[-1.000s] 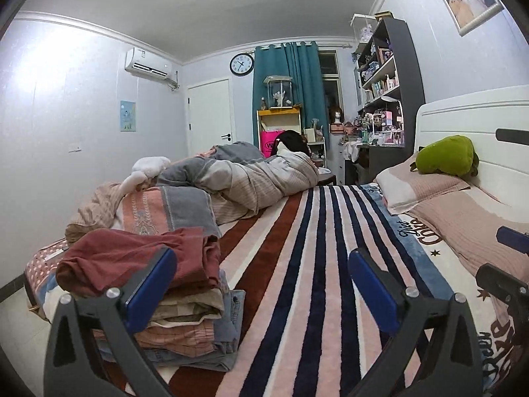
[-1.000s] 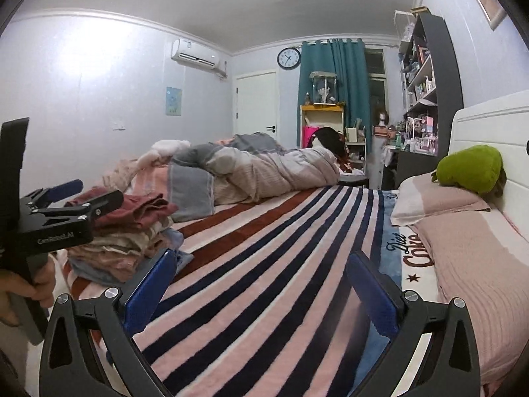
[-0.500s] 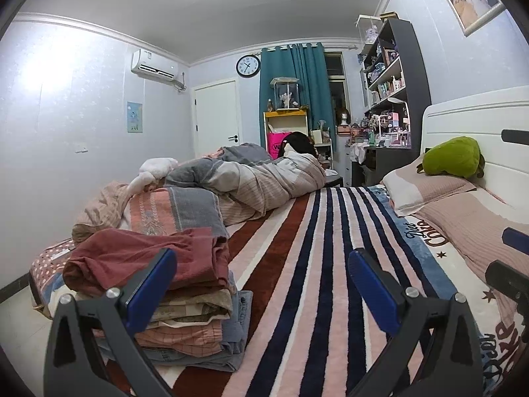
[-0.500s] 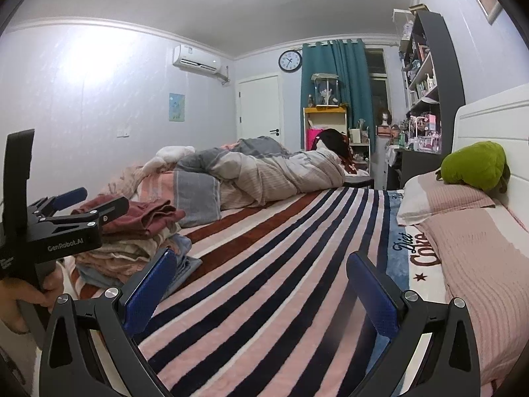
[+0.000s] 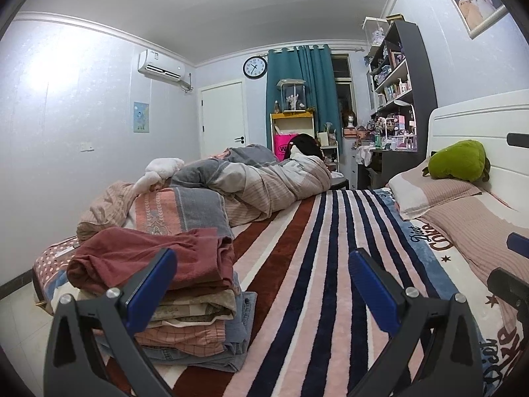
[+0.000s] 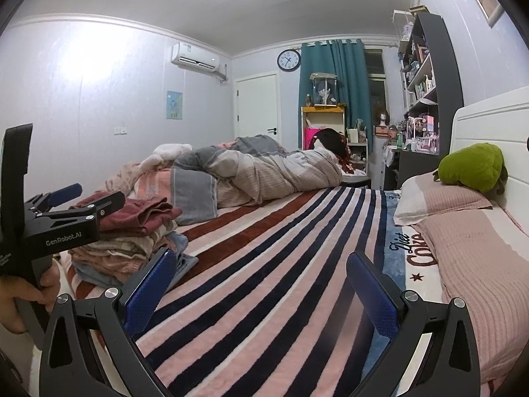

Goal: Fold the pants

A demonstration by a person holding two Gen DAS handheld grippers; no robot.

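Observation:
A stack of folded clothes lies at the near left of the striped bed, with dark red pants on top. The stack also shows in the right wrist view. My left gripper is open and empty, its left finger in front of the stack. My right gripper is open and empty over the striped blanket. The left gripper also appears at the left edge of the right wrist view, held by a hand.
A crumpled duvet and folded blankets lie across the far end of the bed. Pillows and a green plush toy sit at the right by the white headboard. Shelves and a door stand beyond.
Both views have shifted a little right and up; the clothes stack sits slightly further in. Both grippers stay open and empty.

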